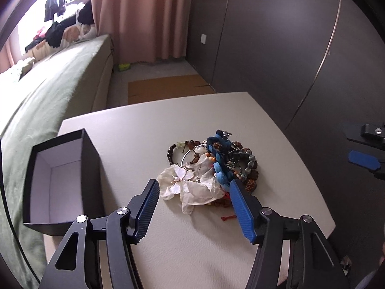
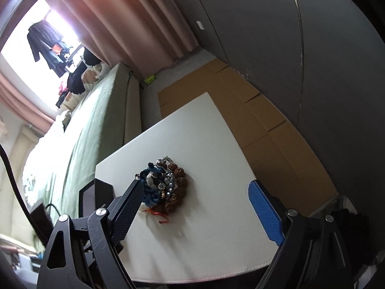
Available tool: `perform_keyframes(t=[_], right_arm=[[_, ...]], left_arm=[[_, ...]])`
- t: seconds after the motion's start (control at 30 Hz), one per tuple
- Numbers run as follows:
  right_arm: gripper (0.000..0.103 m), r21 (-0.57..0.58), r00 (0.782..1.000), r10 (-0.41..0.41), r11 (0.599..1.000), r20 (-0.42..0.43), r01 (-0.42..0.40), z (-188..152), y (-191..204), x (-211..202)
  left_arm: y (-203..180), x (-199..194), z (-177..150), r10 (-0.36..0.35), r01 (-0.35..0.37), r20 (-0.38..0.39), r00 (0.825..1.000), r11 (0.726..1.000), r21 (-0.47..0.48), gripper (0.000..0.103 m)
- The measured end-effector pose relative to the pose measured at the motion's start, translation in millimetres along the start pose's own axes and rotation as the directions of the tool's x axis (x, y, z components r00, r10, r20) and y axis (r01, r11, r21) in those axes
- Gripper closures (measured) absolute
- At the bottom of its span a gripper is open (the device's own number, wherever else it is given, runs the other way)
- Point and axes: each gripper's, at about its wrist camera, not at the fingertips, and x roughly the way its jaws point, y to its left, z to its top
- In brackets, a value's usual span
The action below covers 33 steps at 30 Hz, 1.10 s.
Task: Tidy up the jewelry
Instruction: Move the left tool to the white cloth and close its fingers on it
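Observation:
A tangled pile of jewelry (image 1: 211, 166) lies on the white table (image 1: 149, 125): a pearly butterfly piece on cream fabric (image 1: 182, 180), a blue braided cord (image 1: 220, 159), brown and grey bead bracelets (image 1: 250, 168). An open black box with a white inside (image 1: 60, 178) stands at the table's left. My left gripper (image 1: 193, 187) is open and empty, its fingers flanking the near side of the pile. My right gripper (image 2: 195, 187) is open and empty above the table, with the pile (image 2: 166, 185) by its left finger. It shows at the right edge of the left wrist view (image 1: 363, 159).
A green-covered bed (image 1: 48, 91) runs along the table's left. Dark cabinet doors (image 1: 276, 48) stand at the right. Flattened cardboard (image 2: 240, 101) lies on the floor beyond the table. Pink curtains (image 1: 139, 16) hang at the back. The box's corner (image 2: 96, 192) shows in the right wrist view.

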Motion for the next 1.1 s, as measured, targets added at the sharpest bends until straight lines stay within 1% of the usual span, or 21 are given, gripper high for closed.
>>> perform_keyframes(t=[0.07,0.13,0.2,0.23,0.27,0.3,0.33,0.37,0.4,0.47,0.53,0.57,0.63,0.67,0.93,1.1], right_arm=[[0.013,-0.001,1.000,0.005,1.000,-0.006,-0.005,-1.1,0.7,2.0],[0.013,-0.002,1.000,0.006,1.000,-0.008,-0.006,-2.3,1.0,3.1],[0.013,-0.003,1.000,0.004,1.000,-0.010,-0.004,-3.6,1.4,4.6],[0.013,-0.003,1.000,0.003,1.000,-0.012,-0.003,-4.7,1.9,6.0],[0.013,-0.003,1.000,0.002,1.000,-0.014,-0.002,-5.1,2.1,7.0],[0.013,-0.003,1.000,0.002,1.000,-0.015,-0.002,-5.4,2.1,7.3],[0.013,-0.003,1.000,0.004,1.000,-0.016,-0.004,-6.5,2.7,8.5],[0.013,-0.003,1.000,0.006,1.000,-0.018,-0.006,-6.8,4.1,9.2],[0.013,-0.004,1.000,0.009,1.000,-0.020,-0.009,-7.6,4.8,10.3],[0.013,-0.010,1.000,0.014,1.000,-0.026,-0.015,-9.0,8.0,13.8],[0.013,-0.017,1.000,0.003,1.000,-0.030,-0.003,-9.3,11.5,17.7],[0.015,-0.021,0.999,-0.001,1.000,-0.033,0.000,-9.8,13.2,19.8],[0.024,-0.024,0.999,0.008,1.000,-0.046,-0.009,-10.8,16.0,24.7],[0.025,-0.025,0.998,0.015,1.000,-0.053,-0.017,-11.6,17.8,27.5],[0.046,-0.083,0.992,0.053,0.995,-0.111,-0.063,-18.2,47.7,57.2],[0.047,-0.121,0.988,0.042,0.991,-0.146,-0.060,-20.8,66.3,82.9]], left_arm=[[-0.9,8.2,-0.4,-0.010,0.010,-0.013,1.000,1.000,-0.005,0.046],[-1.3,14.3,-0.6,-0.026,0.025,-0.034,0.999,1.000,-0.014,0.059],[-1.6,17.9,-2.9,-0.022,0.022,-0.045,0.999,1.000,-0.011,0.072],[-0.7,17.9,-4.2,-0.026,0.026,-0.048,0.998,1.000,-0.013,0.088],[0.9,17.8,-4.9,-0.040,0.038,-0.053,0.998,0.999,-0.023,0.097],[3.7,15.3,-5.6,-0.061,0.059,-0.051,0.997,0.997,-0.041,0.097],[5.4,11.9,-5.7,-0.066,0.064,-0.042,0.997,0.997,-0.050,0.098],[7.4,6.1,-5.3,-0.053,0.051,-0.023,0.998,0.997,-0.056,0.100],[8.7,2.5,-4.7,-0.053,0.053,-0.012,0.999,0.997,-0.055,0.100],[12.4,-6.8,-2.8,-0.081,0.081,0.013,0.997,0.995,-0.065,0.101],[16.1,-13.2,0.0,-0.089,0.092,0.033,0.995,0.993,-0.077,0.101],[19.2,-19.2,1.5,-0.095,0.098,0.047,0.994,0.991,-0.086,0.101],[23.6,-28.0,2.8,-0.102,0.108,0.065,0.993,0.989,-0.097,0.101],[26.4,-33.1,4.6,-0.103,0.111,0.079,0.992,0.989,-0.102,0.101],[42.1,-52.1,10.4,-0.081,0.097,0.139,0.987,0.988,-0.117,0.101],[62.8,-63.5,12.9,-0.058,0.085,0.171,0.984,0.984,-0.154,0.101]])
